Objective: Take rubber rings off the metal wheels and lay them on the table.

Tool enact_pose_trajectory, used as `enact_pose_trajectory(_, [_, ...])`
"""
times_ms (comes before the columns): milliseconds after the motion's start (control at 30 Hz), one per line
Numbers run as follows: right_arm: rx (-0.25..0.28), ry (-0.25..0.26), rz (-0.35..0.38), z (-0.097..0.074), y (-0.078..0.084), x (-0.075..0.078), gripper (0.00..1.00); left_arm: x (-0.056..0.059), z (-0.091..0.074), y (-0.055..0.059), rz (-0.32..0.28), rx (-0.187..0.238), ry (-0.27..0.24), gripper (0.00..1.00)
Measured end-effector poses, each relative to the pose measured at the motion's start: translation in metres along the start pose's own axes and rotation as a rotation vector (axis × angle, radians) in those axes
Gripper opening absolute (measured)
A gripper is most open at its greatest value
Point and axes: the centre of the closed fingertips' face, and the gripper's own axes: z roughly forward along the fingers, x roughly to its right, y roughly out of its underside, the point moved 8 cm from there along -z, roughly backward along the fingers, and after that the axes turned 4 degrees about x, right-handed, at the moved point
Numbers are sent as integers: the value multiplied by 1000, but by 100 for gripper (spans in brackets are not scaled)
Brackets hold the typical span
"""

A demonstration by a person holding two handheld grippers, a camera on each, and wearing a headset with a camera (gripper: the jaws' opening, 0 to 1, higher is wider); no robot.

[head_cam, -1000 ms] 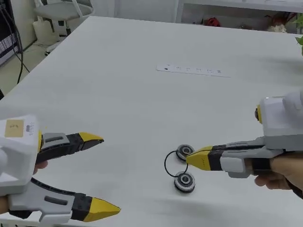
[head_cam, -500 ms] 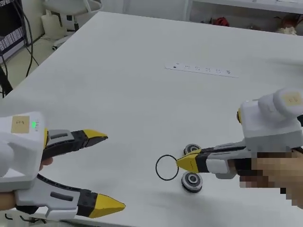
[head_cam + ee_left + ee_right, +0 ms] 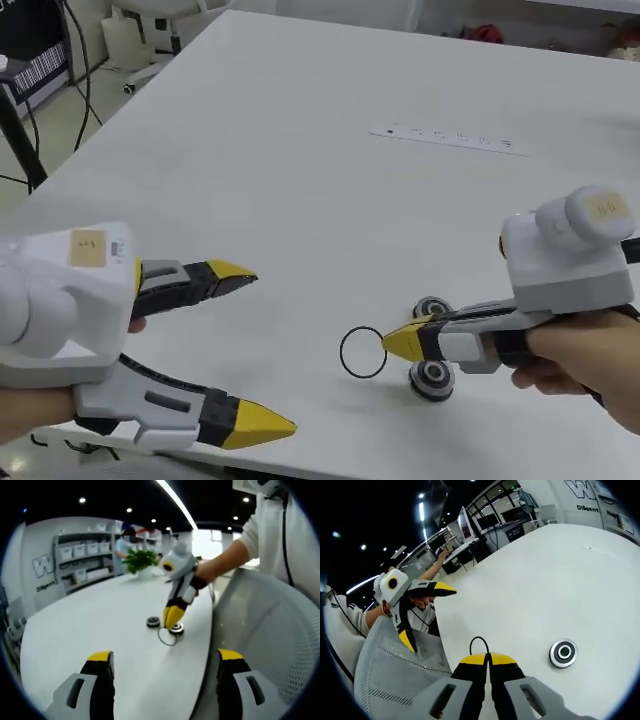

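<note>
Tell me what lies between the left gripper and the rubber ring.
Nothing but bare table: in the head view the stretch from the left gripper to the ring is plain white top. The left gripper view shows the same.

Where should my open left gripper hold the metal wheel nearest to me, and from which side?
Probably across its round outer rim, one jaw on each side. The metal wheel lies flat on the table, so only the rim stands free. Come down from your left with the left gripper, because the right gripper, shut on the rubber ring, sits close on its right.
</note>
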Motion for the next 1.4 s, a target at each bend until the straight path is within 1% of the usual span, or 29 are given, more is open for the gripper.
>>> enact_pose_trajectory(100, [-6, 16, 14, 4, 0, 2, 0, -4, -2, 1, -4, 9, 1, 85])
enact_pose_trajectory(200, [-24, 29, 18, 8, 3, 3, 0, -7, -3, 3, -8, 18, 7, 85])
enact_pose_trajectory(367, [-37, 59, 19, 11, 5, 6, 0, -11, -2, 8, 4, 4, 25, 85])
enact_pose_trajectory(433, [-36, 66, 18, 12, 5, 6, 0, -12, 0, 10, 9, -3, 42, 85])
enact_pose_trajectory(567, [-40, 82, 27, 12, 6, 9, 0, -14, 6, 11, 24, -14, 60, 85])
enact_pose_trajectory(733, [-56, 94, 29, 14, 9, 14, 0, -15, 10, 9, 35, -6, 71, 85])
enact_pose_trajectory(867, [-64, 98, 38, 19, 8, 15, 0, -17, 10, 9, 37, 3, 67, 85])
enact_pose_trajectory(1000, [-67, 101, 38, 24, 8, 15, 0, -19, 6, 9, 32, 11, 51, 84])
enact_pose_trajectory(1167, [-67, 106, 42, 26, 9, 17, 0, -21, 3, 10, 15, 13, 48, 85])
enact_pose_trajectory(1300, [-60, 109, 51, 27, 9, 18, 0, -22, 2, 10, 11, 19, 47, 85])
enact_pose_trajectory(1400, [-64, 112, 48, 27, 10, 18, 0, -22, 2, 10, 14, 19, 52, 85])
